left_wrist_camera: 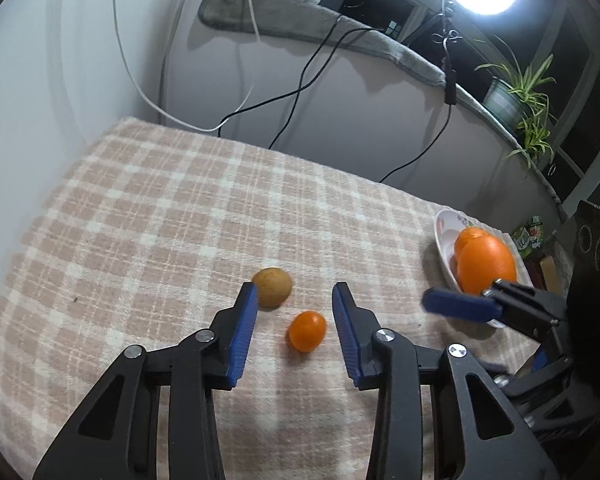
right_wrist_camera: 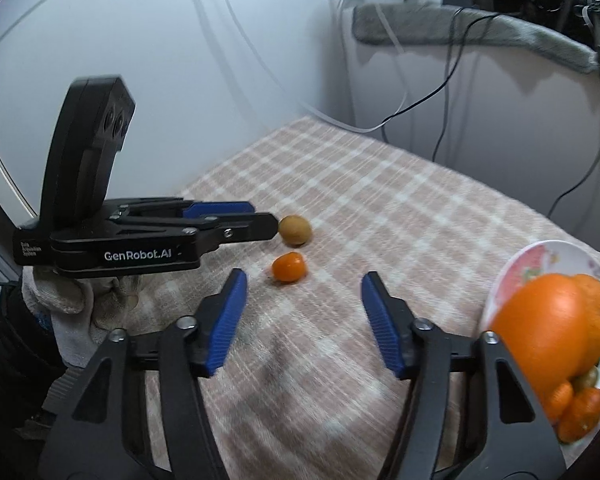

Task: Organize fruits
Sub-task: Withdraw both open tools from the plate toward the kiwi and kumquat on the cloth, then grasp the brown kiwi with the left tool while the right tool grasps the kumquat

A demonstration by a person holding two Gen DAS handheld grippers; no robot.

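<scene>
Left tongs sit partly open over the small orange fruit on the checked counter — gripping nothing. Right tongs are also empty, half open. Next: probably close on it, carry to the plate.
</scene>
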